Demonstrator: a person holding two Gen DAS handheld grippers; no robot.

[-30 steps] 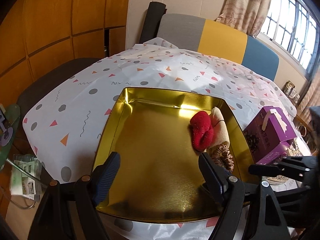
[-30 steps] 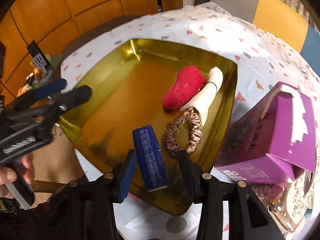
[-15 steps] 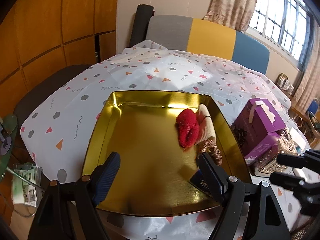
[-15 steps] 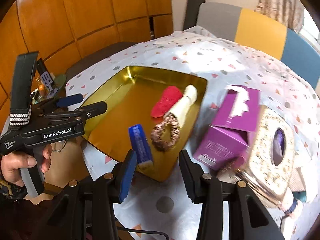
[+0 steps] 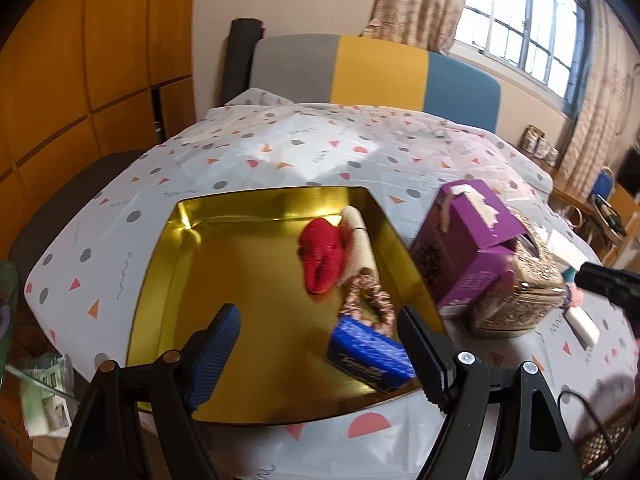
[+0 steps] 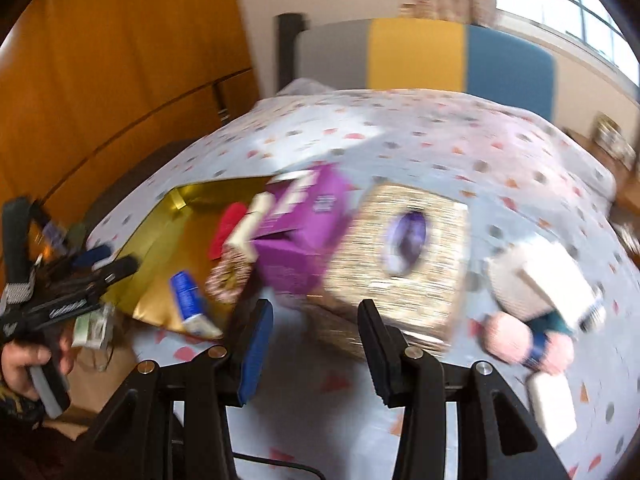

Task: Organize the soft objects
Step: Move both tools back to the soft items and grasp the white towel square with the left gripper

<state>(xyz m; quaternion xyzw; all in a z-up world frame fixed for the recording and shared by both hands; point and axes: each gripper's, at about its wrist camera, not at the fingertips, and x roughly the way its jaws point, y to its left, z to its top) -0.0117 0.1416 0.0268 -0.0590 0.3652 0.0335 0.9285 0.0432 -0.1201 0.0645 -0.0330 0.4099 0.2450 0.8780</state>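
A gold tray (image 5: 168,280) on the patterned tablecloth holds a red soft item (image 5: 320,256), a beige roll (image 5: 360,240), a brown scrunchie (image 5: 370,300) and a blue tissue pack (image 5: 368,352). My left gripper (image 5: 316,352) is open and empty above the tray's near part. My right gripper (image 6: 312,344) is open and empty, over the cloth in front of a glittery box (image 6: 400,256). The tray (image 6: 168,236) and the blue pack (image 6: 186,300) show at its left. A beige knit item (image 6: 516,284) and a pink soft item (image 6: 508,336) lie at the right.
A purple box (image 5: 472,240) stands right of the tray, against the glittery box (image 5: 516,300). White flat items (image 6: 552,408) lie at the right. A grey, yellow and blue chair back (image 5: 372,68) stands behind the table. The right wrist view is blurred.
The right gripper let go of the blue pack, which now lies in the tray, then drew back and swung right towards the glittery box. The left gripper drew back slightly.
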